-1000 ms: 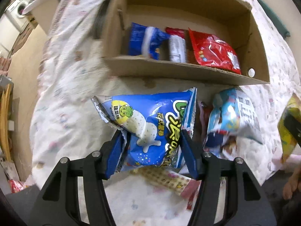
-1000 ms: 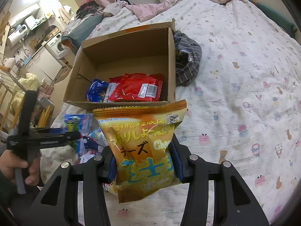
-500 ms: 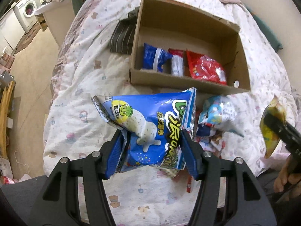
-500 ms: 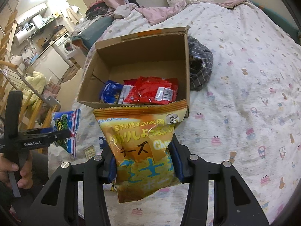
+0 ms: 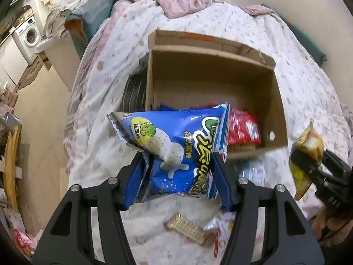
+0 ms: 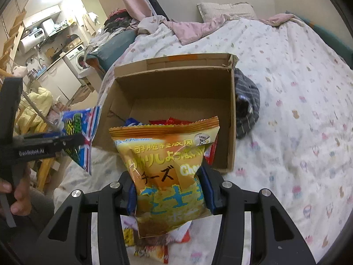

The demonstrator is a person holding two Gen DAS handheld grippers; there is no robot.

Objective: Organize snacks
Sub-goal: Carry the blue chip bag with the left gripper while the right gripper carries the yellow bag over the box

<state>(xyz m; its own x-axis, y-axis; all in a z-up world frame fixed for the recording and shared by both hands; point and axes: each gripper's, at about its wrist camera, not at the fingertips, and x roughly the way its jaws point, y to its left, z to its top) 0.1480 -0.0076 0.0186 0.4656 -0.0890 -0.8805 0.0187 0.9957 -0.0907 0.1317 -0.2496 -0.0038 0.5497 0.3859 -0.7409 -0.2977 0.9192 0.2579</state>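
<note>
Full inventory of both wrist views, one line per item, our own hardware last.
blue snack bag: 1, blue and white, clamped in left gripper, in front of the box
yellow snack bag: 1, orange-yellow, clamped in right gripper
cardboard box: 1, brown, open, on the bed
red packets: number unclear, red, inside box at near end
loose snacks: several, mixed colours, on the bed in front of the box
striped cloth: 1, dark grey, beside box
bed cover: 1, white patterned
washing machine: 1, white, background
left gripper: black, blue pads
right gripper: black, blue pads
hand: 1, on right gripper's handle
</note>
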